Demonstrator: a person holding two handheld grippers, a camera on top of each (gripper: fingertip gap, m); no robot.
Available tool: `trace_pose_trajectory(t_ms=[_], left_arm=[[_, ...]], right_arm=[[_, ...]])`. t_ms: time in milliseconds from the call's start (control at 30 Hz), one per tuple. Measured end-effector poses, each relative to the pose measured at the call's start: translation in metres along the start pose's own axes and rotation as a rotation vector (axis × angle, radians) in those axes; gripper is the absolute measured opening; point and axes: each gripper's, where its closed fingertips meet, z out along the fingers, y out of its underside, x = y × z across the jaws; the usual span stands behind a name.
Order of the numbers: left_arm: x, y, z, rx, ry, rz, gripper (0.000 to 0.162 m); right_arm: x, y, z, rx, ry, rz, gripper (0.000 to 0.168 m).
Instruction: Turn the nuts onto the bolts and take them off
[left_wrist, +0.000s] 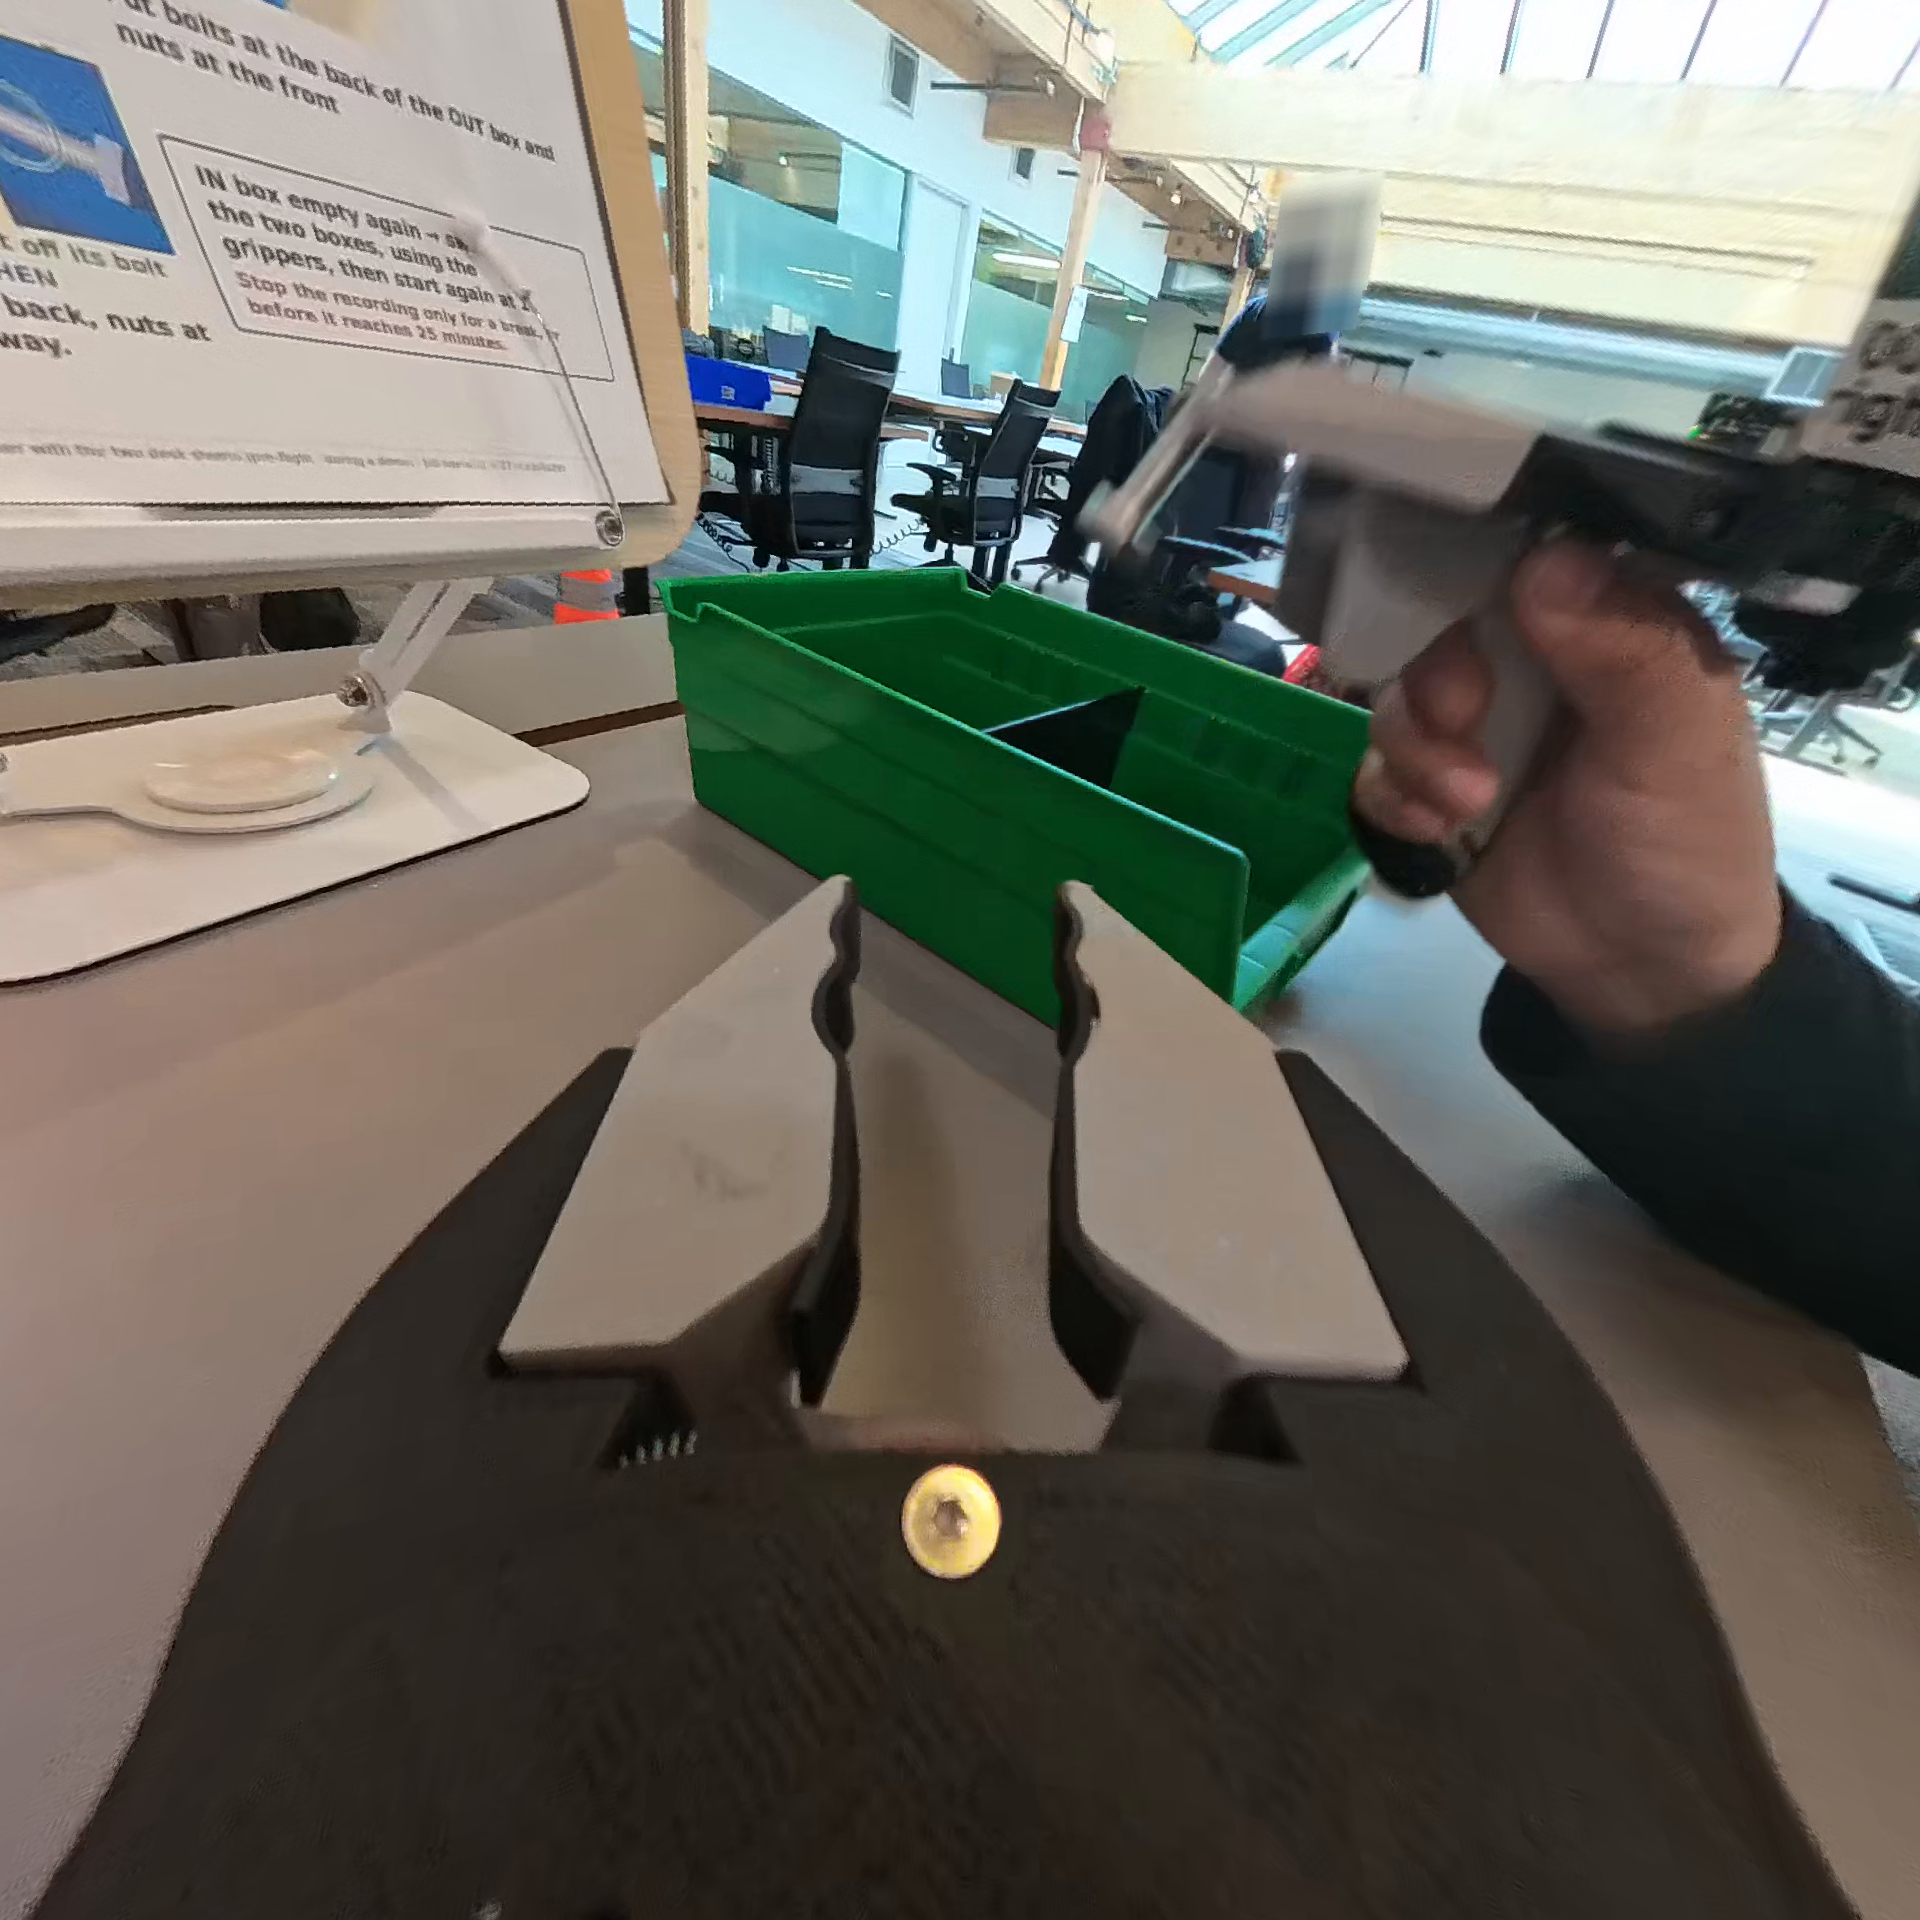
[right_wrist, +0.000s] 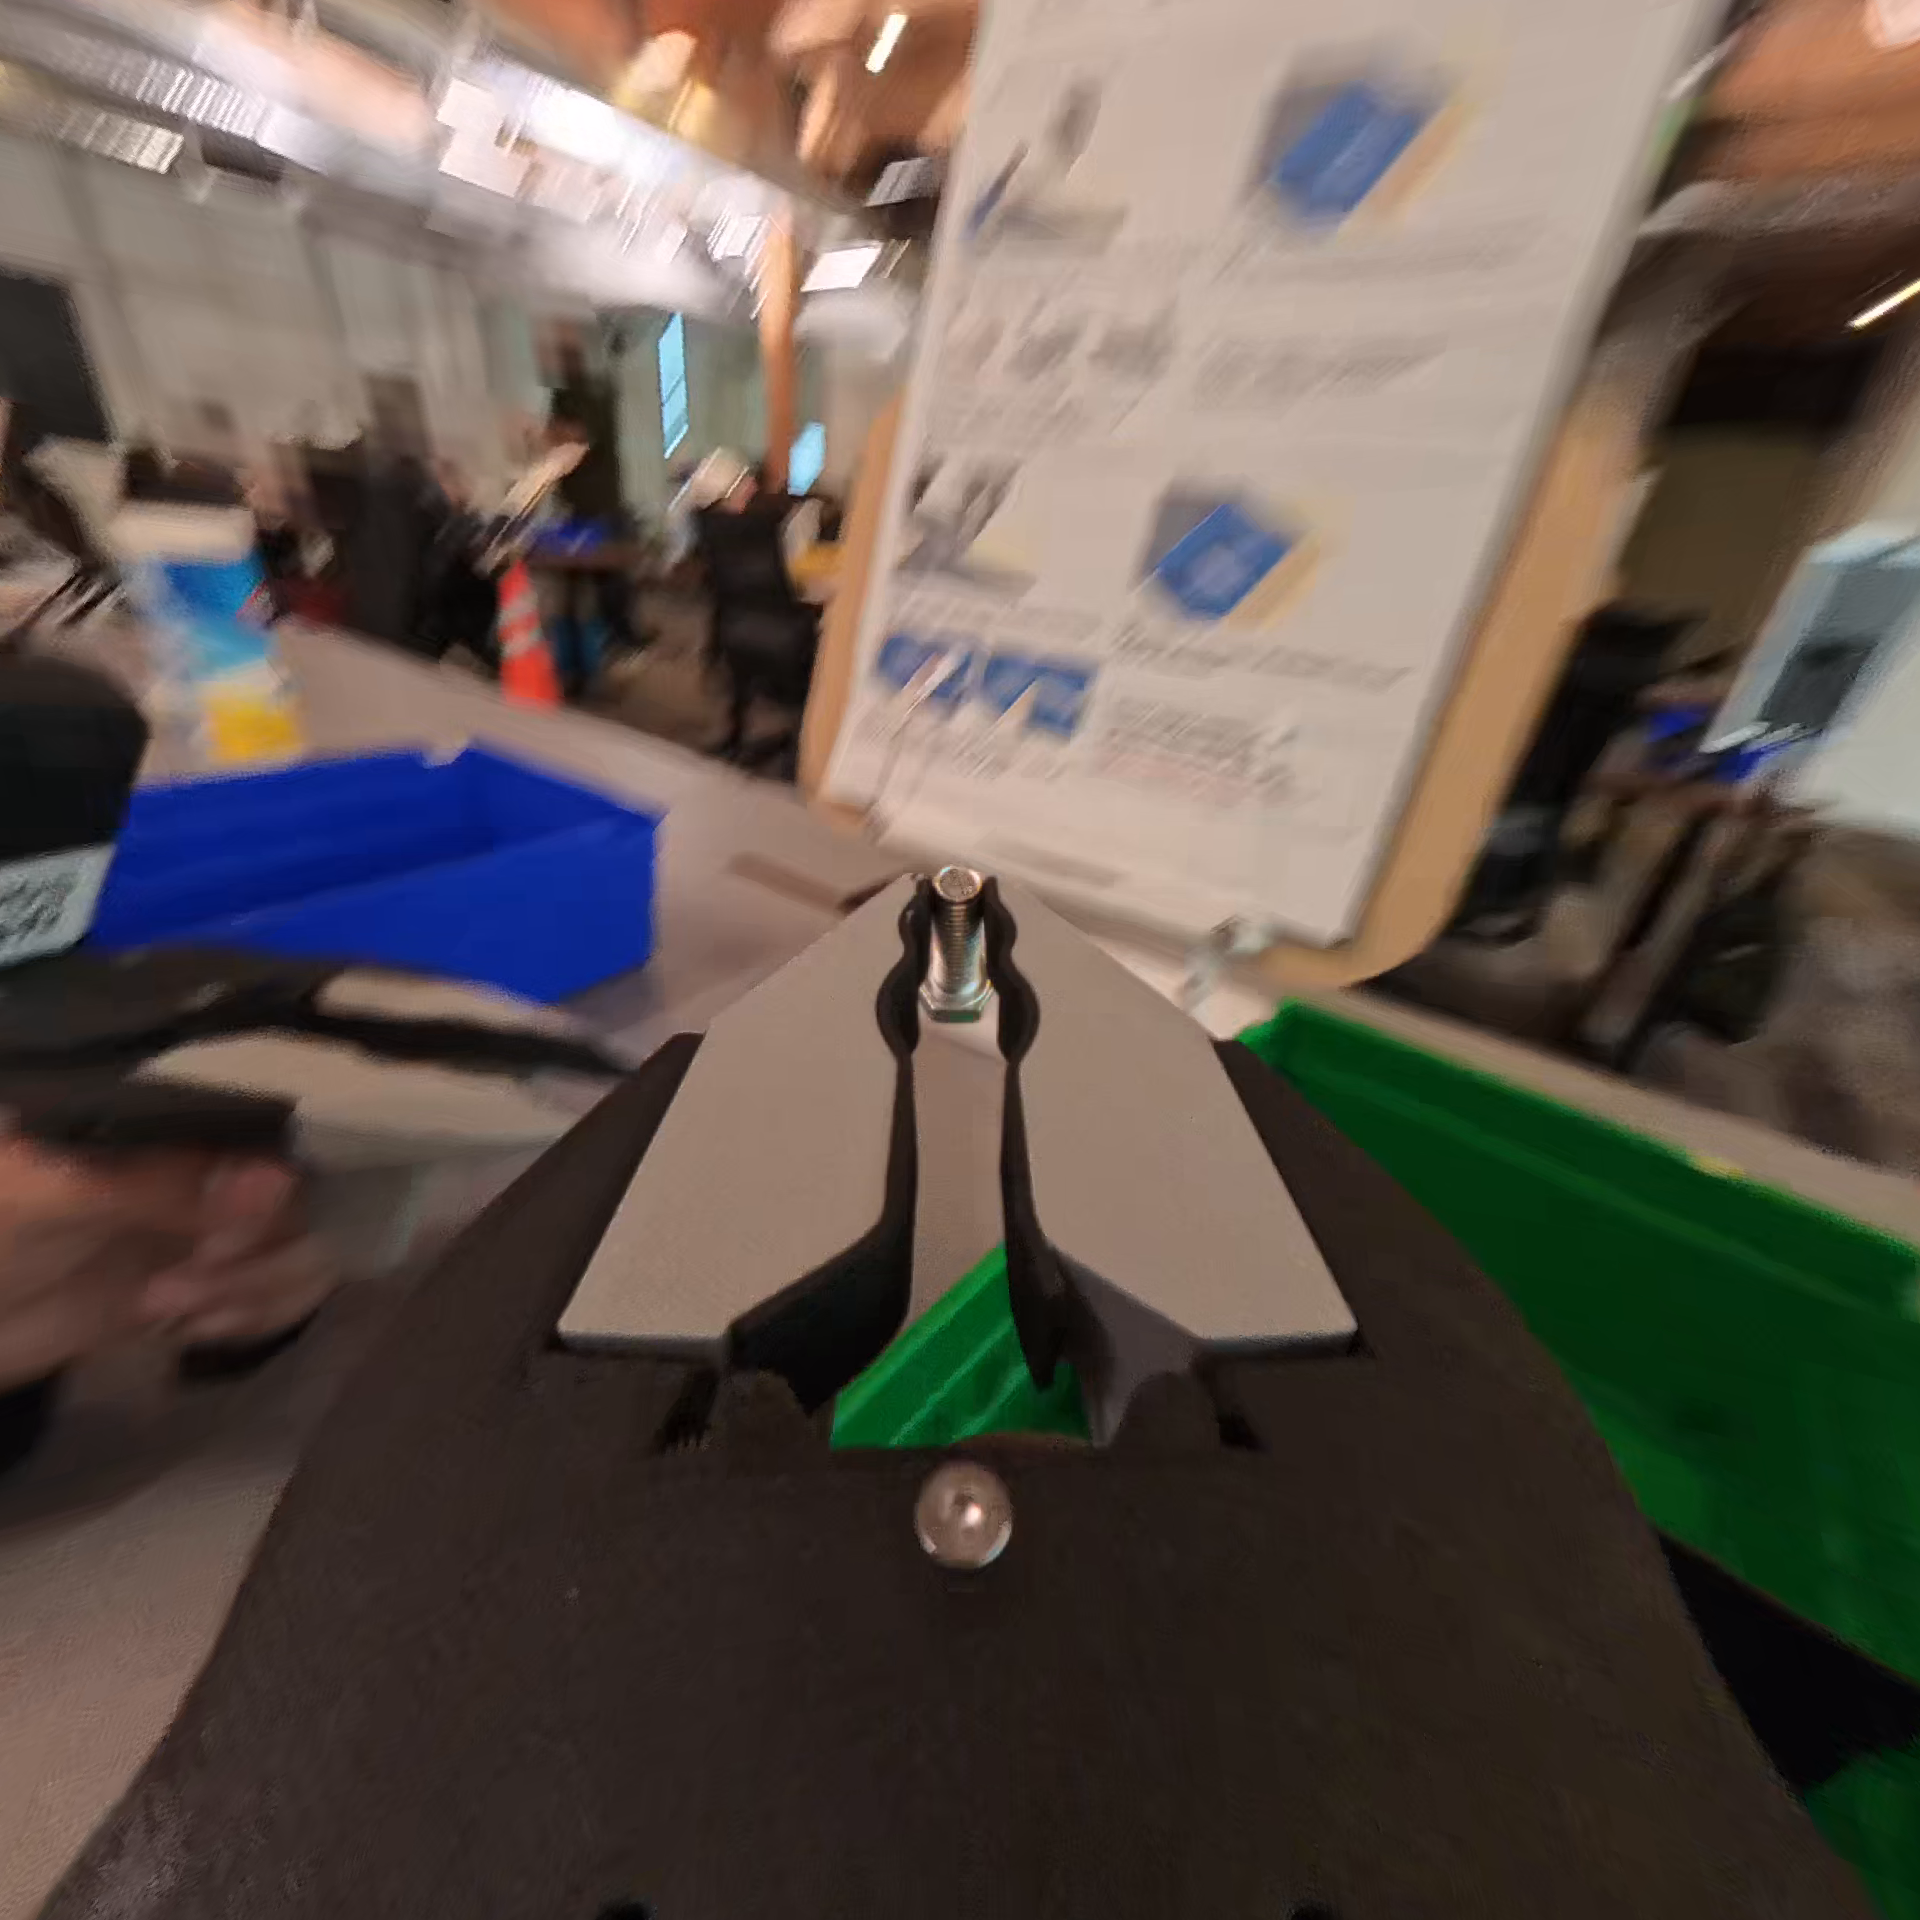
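My right gripper (right_wrist: 956, 935) is shut on a silver bolt (right_wrist: 954, 951), which is clamped in the notches at the fingertips. The bolt has a hex piece at its near end; I cannot tell whether that is its head or a nut. In the left wrist view the right gripper (left_wrist: 1216, 405) is held by a hand (left_wrist: 1600, 790) high above the green bin (left_wrist: 831, 790), with the bolt (left_wrist: 1148, 483) hanging slanted from its tip. My left gripper (left_wrist: 956, 925) is open and empty, low over the grey table (left_wrist: 312, 1195) just in front of the green bin.
The green bin has a black divider (left_wrist: 1081, 732); its floor is hidden. A blue bin (right_wrist: 416, 862) stands on the table at the left of the right wrist view. An instruction sheet on a white stand (left_wrist: 291, 260) stands behind. The right wrist view is motion-blurred. Spacing between my two grippers at the tips: around 12 cm.
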Motion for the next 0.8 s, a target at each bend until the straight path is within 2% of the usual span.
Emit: trace_pose_trajectory(t_ms=[100,167,267,333,367,400,433,500,600,700,800], left_arm=[[-0.004,0.008,0.002,-0.041,-0.014,-0.003,0.026],[-0.003,0.015,0.005,-0.076,-0.015,0.003,0.026],[0.000,0.021,0.008,-0.105,-0.007,0.016,0.025],[0.002,0.023,0.008,-0.118,0.001,0.025,0.025],[0.001,0.025,0.008,-0.125,0.000,0.027,0.025],[0.000,0.026,0.008,-0.134,-0.003,0.026,0.025],[-0.001,0.028,0.009,-0.141,-0.003,0.020,0.026],[-0.001,0.031,0.010,-0.157,0.003,-0.004,0.026],[0.003,0.036,0.012,-0.181,0.020,-0.010,0.027],[0.007,0.036,0.012,-0.187,0.029,0.019,0.027],[0.008,0.034,0.011,-0.177,0.032,0.023,0.027]], right_arm=[[0.054,-0.032,-0.028,0.158,0.227,-0.033,0.006],[0.087,-0.027,-0.027,0.134,0.311,-0.029,0.006],[0.132,0.011,0.002,-0.050,0.360,0.024,0.006],[0.152,0.064,0.022,-0.325,0.349,0.083,0.009],[0.157,0.085,0.025,-0.422,0.345,0.115,0.019],[0.157,0.096,0.026,-0.456,0.340,0.154,0.028],[0.152,0.097,0.026,-0.426,0.321,0.174,0.029],[0.140,0.081,0.025,-0.298,0.284,0.146,0.028],[0.127,0.067,0.018,-0.271,0.268,0.061,0.029],[0.111,0.047,0.016,-0.163,0.225,0.031,0.029],[0.100,0.046,0.017,-0.157,0.201,0.038,0.029]])
